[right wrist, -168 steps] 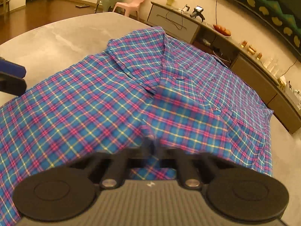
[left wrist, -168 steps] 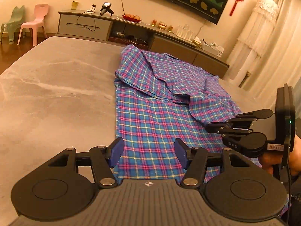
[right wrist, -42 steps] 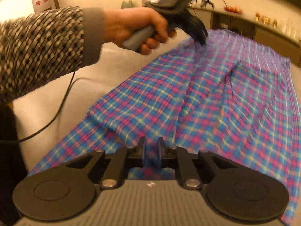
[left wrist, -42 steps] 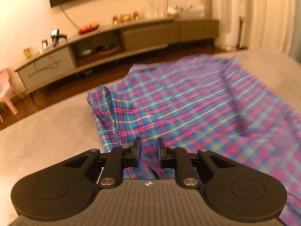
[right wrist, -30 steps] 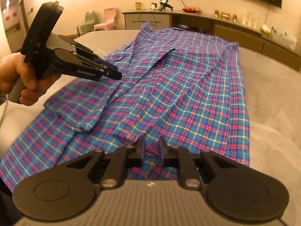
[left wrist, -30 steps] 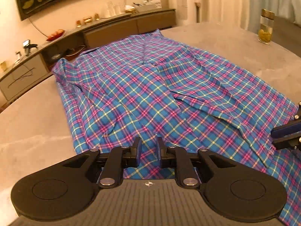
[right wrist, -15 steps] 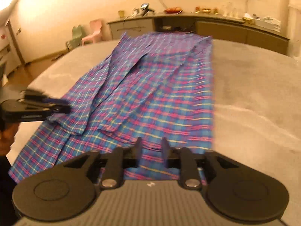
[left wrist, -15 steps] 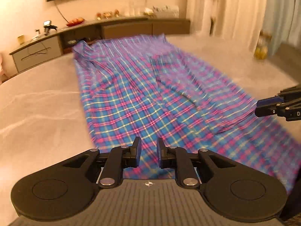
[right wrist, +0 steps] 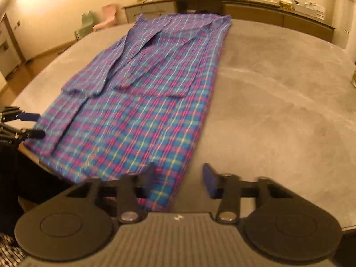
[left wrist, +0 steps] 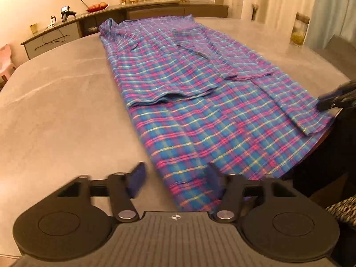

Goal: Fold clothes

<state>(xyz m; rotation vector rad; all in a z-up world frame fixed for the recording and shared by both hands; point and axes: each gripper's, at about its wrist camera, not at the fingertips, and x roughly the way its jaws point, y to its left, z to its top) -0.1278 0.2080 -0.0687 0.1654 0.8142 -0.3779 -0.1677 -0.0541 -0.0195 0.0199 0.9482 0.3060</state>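
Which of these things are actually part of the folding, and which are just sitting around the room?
Part of the job:
shirt
left gripper
right gripper
table

Just lying about:
jar
fruit plate
pink chair
green chair

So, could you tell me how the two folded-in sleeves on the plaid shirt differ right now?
Seen from the left wrist, the left sleeve lies broad and ends mid-shirt; the right sleeve runs narrower and reaches close to the hem by the right gripper. Both lie flat on the shirt, folded inward.

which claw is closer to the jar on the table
Right. The right claw sits at the shirt's hem corner on the jar's side; the left claw is at the opposite hem corner.
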